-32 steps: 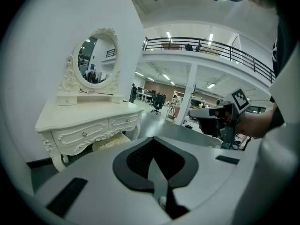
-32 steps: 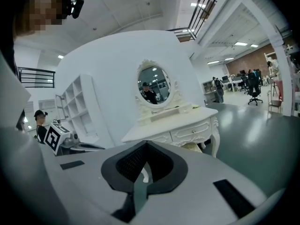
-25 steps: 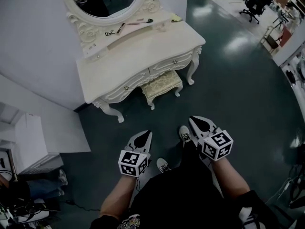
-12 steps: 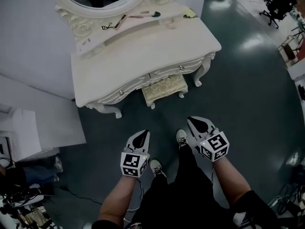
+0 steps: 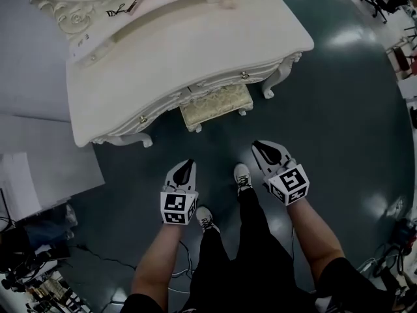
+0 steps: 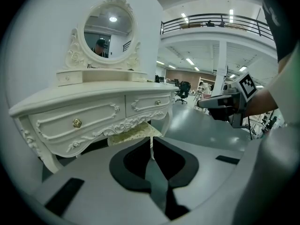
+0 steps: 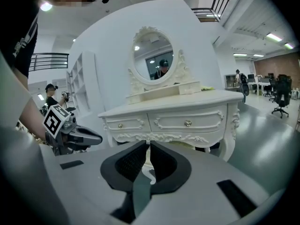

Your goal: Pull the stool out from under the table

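Observation:
A cream stool (image 5: 216, 105) with a patterned cushion sits tucked under the white dressing table (image 5: 182, 51), its front edge and two short legs showing. In the left gripper view the stool's cushion (image 6: 133, 132) peeks out below the carved drawers. My left gripper (image 5: 187, 167) hovers over the dark floor in front of the table, jaws shut and empty. My right gripper (image 5: 259, 147) is held a little further right and nearer the stool, also shut with nothing in it. Both are well short of the stool.
The table's curved legs (image 5: 273, 83) flank the stool. An oval mirror (image 7: 153, 52) stands on the tabletop with small cosmetics (image 5: 130, 4). A white panel (image 5: 45, 175) lies at left, cables and clutter (image 5: 39, 266) at lower left. The person's shoes (image 5: 242, 177) stand between the grippers.
The view has closed in on the table: table and stool now sit larger and nearer. Both grippers stay shut at roughly the same height, carried forward with the person's steps.

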